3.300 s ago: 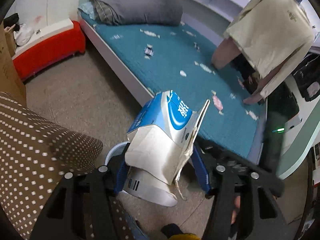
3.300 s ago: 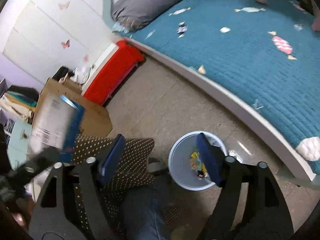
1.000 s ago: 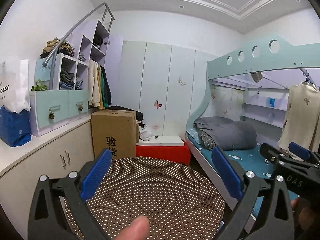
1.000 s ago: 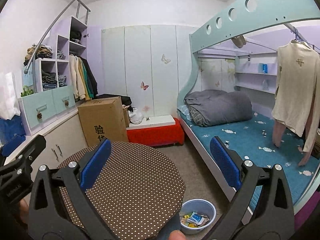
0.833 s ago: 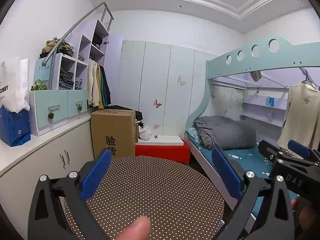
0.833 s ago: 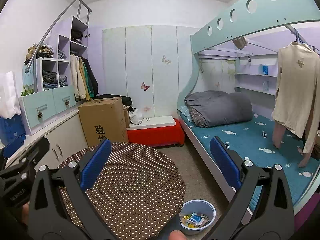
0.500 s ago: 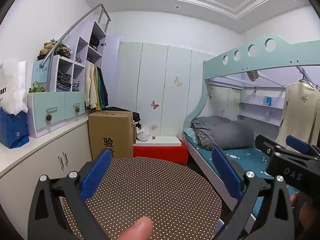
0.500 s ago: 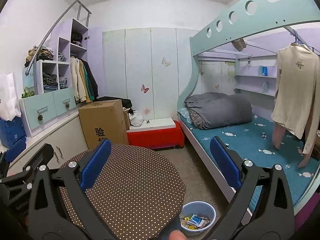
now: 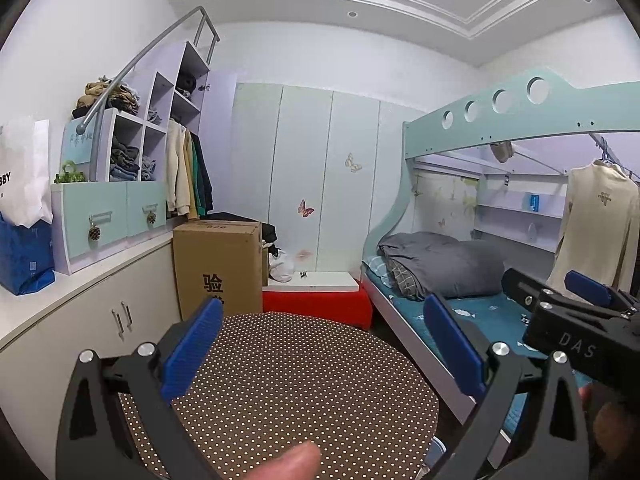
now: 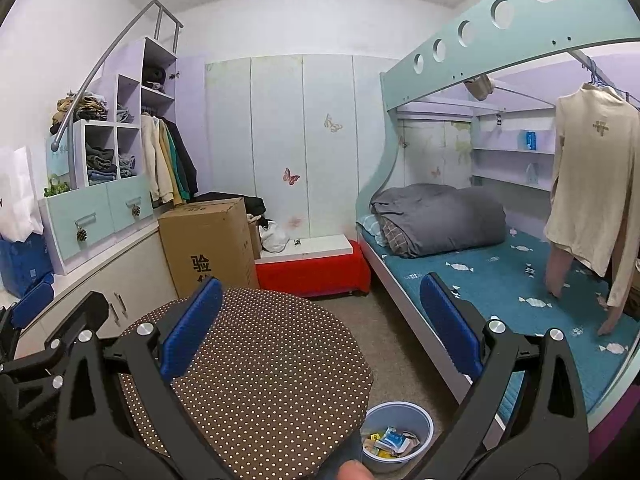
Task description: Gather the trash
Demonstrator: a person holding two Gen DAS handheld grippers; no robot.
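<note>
My left gripper [image 9: 322, 340] is open and empty, held level above the round brown dotted table [image 9: 288, 384]. My right gripper [image 10: 320, 320] is open and empty too, above the same table [image 10: 260, 380]. A small blue trash bin [image 10: 398, 434] stands on the floor right of the table, with a blue carton and wrappers inside. The right gripper also shows at the right edge of the left wrist view [image 9: 576, 312]. The left gripper shows at the left edge of the right wrist view [image 10: 36, 328].
A bunk bed with a teal mattress [image 10: 500, 288] and grey duvet [image 10: 440, 220] runs along the right. A cardboard box [image 10: 208, 240], a red bench [image 10: 312, 268] and white cabinets [image 9: 92, 320] stand on the left and at the back. Clothes hang at far right [image 10: 592, 188].
3.3 s ago my left gripper held a blue and white carton over the bin; now it is empty and the carton lies in the bin. Both grippers have tilted up slightly.
</note>
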